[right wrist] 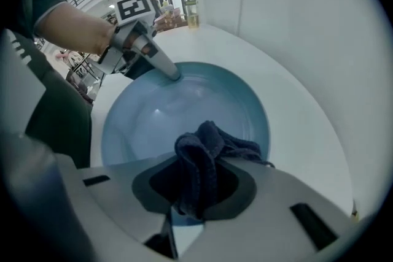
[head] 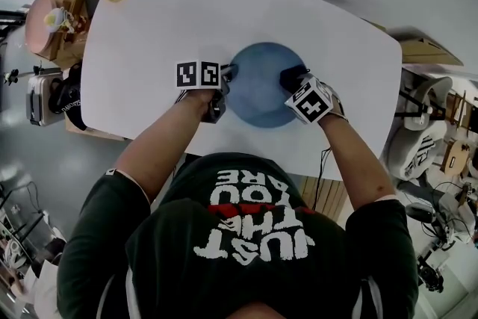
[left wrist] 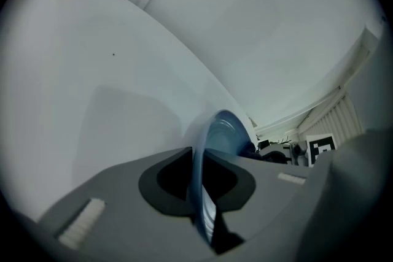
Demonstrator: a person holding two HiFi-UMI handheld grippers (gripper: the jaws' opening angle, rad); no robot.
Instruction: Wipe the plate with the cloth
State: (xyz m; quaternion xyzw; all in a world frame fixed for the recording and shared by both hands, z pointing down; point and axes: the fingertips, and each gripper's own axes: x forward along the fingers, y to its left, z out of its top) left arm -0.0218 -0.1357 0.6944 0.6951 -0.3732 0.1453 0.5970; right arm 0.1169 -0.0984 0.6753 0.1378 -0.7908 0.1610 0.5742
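Wiping of the round blue plate [head: 258, 95] is judged to be the step in hand. The plate lies on the white oval table [head: 149, 26], near the edge closest to the person. The left gripper [head: 227, 77] has its jaws closed onto the plate's left rim, which passes edge-on between them in the left gripper view, so it serves as the anchor. The right gripper [head: 293, 78] has its jaws clamped on a bunched dark blue textured cloth [right wrist: 206, 153]. The cloth protrudes beyond the jaw tips and sits over the right part of the plate's inner face. Whether the cloth touches the surface cannot be told. Hold the left clamp firm and steady so that the plate neither slides nor spins under the wiping load. Lower the right gripper until only the cloth, not the hard jaw tips, bears on the plate. Sweep in overlapping arcs from the right rim across the centre toward the left gripper, stopping just short of it. Apply light, even pressure, since excess force may tip the plate about the clamped rim or drag the cloth out of the jaws. Wipe the raised rim last.
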